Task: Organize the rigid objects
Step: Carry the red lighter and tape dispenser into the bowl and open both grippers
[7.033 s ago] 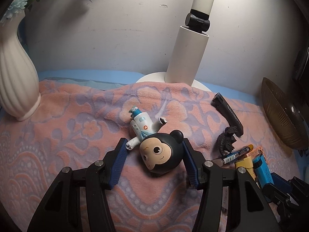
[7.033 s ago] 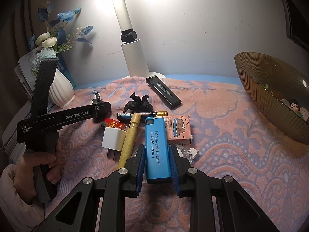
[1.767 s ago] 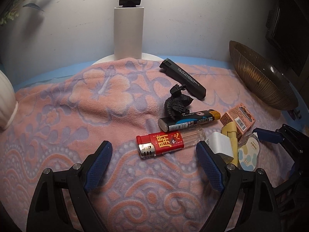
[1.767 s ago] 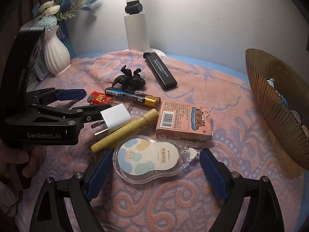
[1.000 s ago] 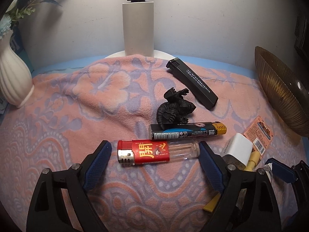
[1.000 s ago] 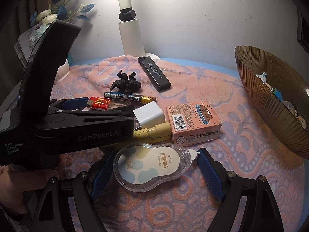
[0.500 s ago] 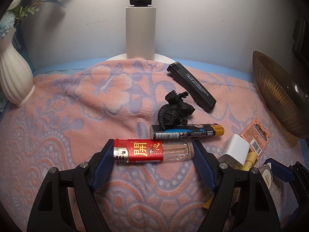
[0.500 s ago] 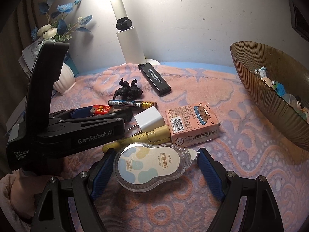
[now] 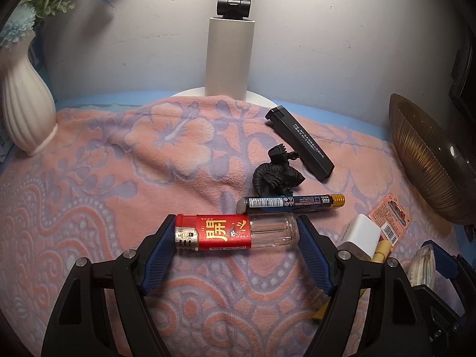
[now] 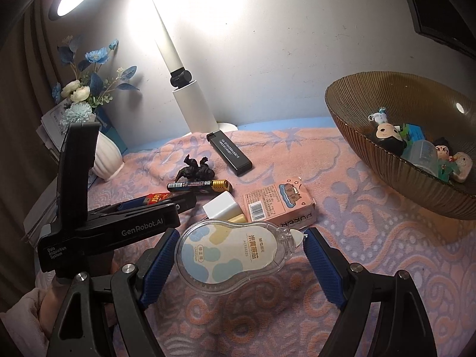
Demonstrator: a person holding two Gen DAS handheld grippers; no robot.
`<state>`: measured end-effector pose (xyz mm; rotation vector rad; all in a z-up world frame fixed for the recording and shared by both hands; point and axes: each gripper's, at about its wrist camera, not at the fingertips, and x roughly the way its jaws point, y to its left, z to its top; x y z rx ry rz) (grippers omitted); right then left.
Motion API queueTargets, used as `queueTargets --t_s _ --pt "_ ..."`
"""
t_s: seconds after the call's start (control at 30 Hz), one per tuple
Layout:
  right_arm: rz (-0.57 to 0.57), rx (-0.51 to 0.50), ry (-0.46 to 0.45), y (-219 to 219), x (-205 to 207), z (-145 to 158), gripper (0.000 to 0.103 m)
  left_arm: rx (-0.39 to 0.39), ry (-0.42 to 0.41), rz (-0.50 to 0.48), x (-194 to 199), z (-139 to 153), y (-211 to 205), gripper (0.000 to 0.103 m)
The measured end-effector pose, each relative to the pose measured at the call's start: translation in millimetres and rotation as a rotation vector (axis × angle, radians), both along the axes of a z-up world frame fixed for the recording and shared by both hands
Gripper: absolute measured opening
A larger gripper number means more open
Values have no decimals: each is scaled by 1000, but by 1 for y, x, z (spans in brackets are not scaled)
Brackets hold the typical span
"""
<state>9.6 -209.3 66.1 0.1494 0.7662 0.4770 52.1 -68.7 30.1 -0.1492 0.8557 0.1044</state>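
My left gripper (image 9: 235, 235) is shut on a red and clear lighter (image 9: 235, 232), gripped end to end just above the pink towel. The lighter also shows in the right wrist view (image 10: 154, 199). My right gripper (image 10: 238, 253) is shut on a clear correction tape dispenser (image 10: 235, 253), held end to end. A brown glass bowl (image 10: 351, 125) at the right holds toy figures (image 10: 386, 135). On the towel lie a black figurine (image 9: 276, 175), a battery-like marker (image 9: 291, 202), a black lighter (image 9: 300, 142), a white plug (image 10: 221, 206) and a pink box (image 10: 279, 205).
A white lamp post (image 9: 229, 56) stands at the back middle. A white vase (image 9: 25, 110) with blue flowers stands at the back left. A yellow stick (image 9: 383, 248) lies under the plug. The bowl's rim (image 9: 416, 160) is at the right in the left wrist view.
Both grippers have closed. The left jaws closed onto the red lighter and the right jaws onto the correction tape, which now tilts up off the towel.
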Motion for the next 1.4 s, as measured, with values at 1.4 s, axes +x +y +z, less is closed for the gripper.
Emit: queueTargets --t_s 1.4 --pt "-480 207 -23 -200 113 87 84 -18 -236 -460 56 127 -124 78"
